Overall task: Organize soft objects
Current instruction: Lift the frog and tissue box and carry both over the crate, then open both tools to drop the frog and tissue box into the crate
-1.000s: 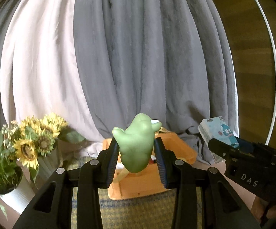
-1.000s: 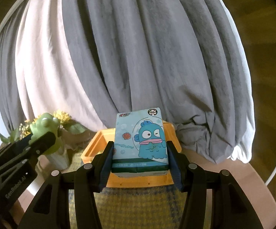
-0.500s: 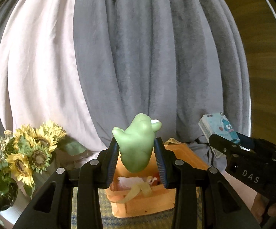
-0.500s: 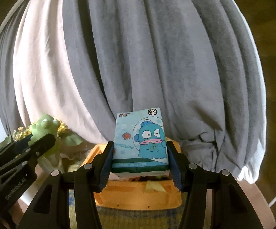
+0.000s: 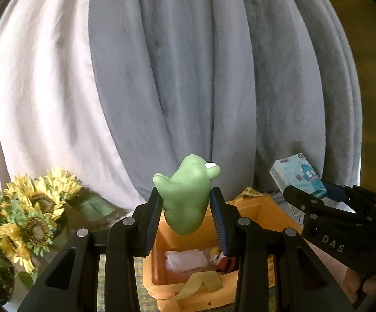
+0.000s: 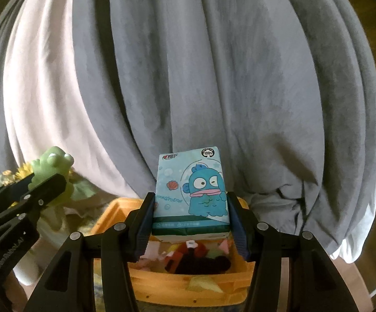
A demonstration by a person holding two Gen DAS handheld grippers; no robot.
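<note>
My left gripper (image 5: 185, 208) is shut on a soft green frog toy (image 5: 186, 197) and holds it above the orange bin (image 5: 263, 210). The toy also shows in the right wrist view (image 6: 51, 163). My right gripper (image 6: 190, 208) is shut on a light blue tissue pack (image 6: 190, 187) with a blue cartoon fish, held above the same bin (image 6: 188, 283). The pack also shows in the left wrist view (image 5: 298, 175). The bin holds a white cloth (image 5: 185, 258), a red and dark plush (image 6: 195, 256) and a yellow strip (image 5: 201, 282).
Grey and white curtains (image 5: 175, 78) hang right behind the bin. A pot of sunflowers (image 5: 29, 221) stands at the left. The bin sits on a woven yellow-blue mat (image 6: 110, 296). A wooden wall (image 5: 369, 52) is at the right.
Both grippers have risen and moved forward over the bin with their loads. The bin now sits lower and closer in both views, and its inside has come into sight.
</note>
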